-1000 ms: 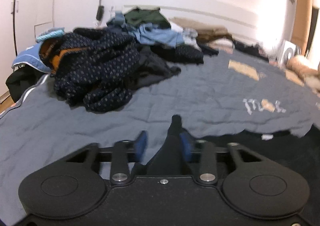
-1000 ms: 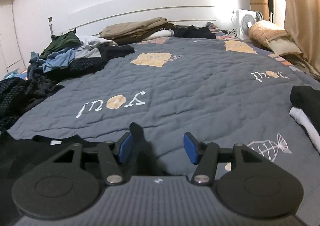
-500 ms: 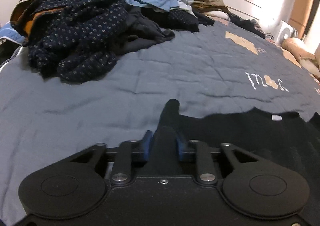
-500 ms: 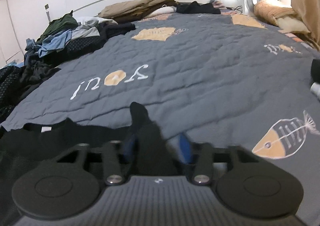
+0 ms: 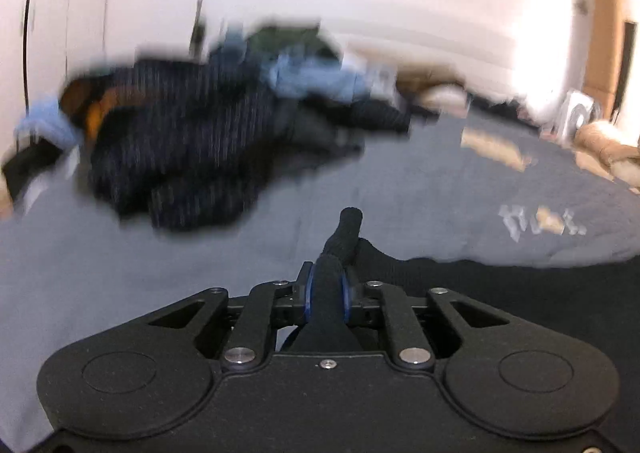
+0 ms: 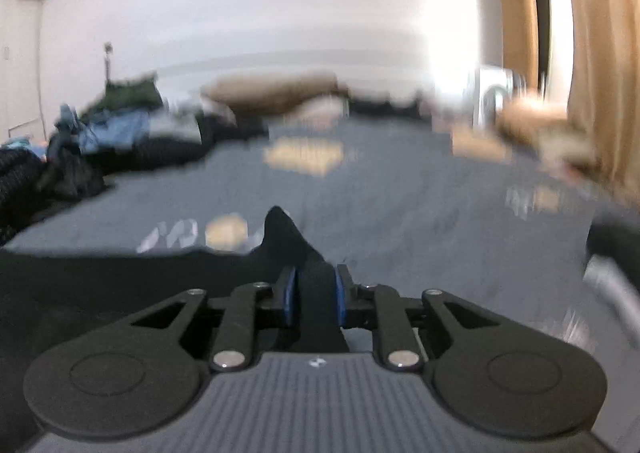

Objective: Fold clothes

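Left wrist view: left gripper (image 5: 327, 299), jaws just closing, clamps black garment (image 5: 500, 293) on bed (image 5: 160, 273); right gripper (image 6: 313, 301) likewise clenched on it.

A home bedroom: a wide bed under a grey quilt (image 6: 400, 189), a white headboard (image 6: 280, 61) against the wall, a heap of loose clothes (image 5: 192, 141), curtains (image 6: 600, 53) at the side.
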Action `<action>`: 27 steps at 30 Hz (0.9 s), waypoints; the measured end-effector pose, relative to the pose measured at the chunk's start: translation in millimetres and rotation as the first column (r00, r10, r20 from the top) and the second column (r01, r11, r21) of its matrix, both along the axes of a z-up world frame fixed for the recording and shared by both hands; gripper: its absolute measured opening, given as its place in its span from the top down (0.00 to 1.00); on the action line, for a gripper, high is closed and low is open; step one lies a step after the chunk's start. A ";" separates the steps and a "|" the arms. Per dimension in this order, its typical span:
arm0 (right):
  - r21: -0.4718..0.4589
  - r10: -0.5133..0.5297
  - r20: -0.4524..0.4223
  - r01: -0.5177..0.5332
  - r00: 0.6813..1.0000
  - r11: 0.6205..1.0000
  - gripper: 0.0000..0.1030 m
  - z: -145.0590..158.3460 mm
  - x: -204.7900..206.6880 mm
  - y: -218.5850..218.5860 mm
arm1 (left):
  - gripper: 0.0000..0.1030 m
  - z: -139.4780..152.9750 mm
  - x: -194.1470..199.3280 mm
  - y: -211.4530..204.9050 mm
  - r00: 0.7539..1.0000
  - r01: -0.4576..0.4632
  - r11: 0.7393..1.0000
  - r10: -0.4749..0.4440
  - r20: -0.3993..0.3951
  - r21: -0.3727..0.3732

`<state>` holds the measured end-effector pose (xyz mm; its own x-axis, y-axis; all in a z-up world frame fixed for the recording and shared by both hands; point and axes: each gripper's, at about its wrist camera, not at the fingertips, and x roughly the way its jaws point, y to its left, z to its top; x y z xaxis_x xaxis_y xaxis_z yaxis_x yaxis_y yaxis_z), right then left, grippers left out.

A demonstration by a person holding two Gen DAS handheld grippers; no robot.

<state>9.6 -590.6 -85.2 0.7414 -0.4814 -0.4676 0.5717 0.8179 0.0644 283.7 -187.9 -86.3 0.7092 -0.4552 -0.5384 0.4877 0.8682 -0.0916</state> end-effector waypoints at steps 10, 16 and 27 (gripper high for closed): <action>0.239 -0.035 0.026 0.028 0.999 0.971 0.59 12.2 -16.8 -33.8 | 0.64 12.7 19.4 32.9 0.989 -0.032 0.993 0.015 -0.149 -0.110; 0.268 -0.085 0.019 0.077 0.996 0.960 0.58 6.2 -31.8 -54.9 | 0.65 20.9 31.1 70.9 0.975 -0.072 0.977 0.027 -0.219 -0.200; 0.266 0.099 -0.002 -0.095 0.995 0.959 0.58 -6.3 -15.4 -34.2 | 0.67 8.6 25.1 46.4 0.972 0.059 0.989 -0.088 -0.219 -0.134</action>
<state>-5.8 -624.8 -91.5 0.7701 -0.2647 -0.5804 0.4932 0.8241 0.2785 308.8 -141.6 -77.7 0.5396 -0.5757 -0.6144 0.5043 0.8053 -0.3117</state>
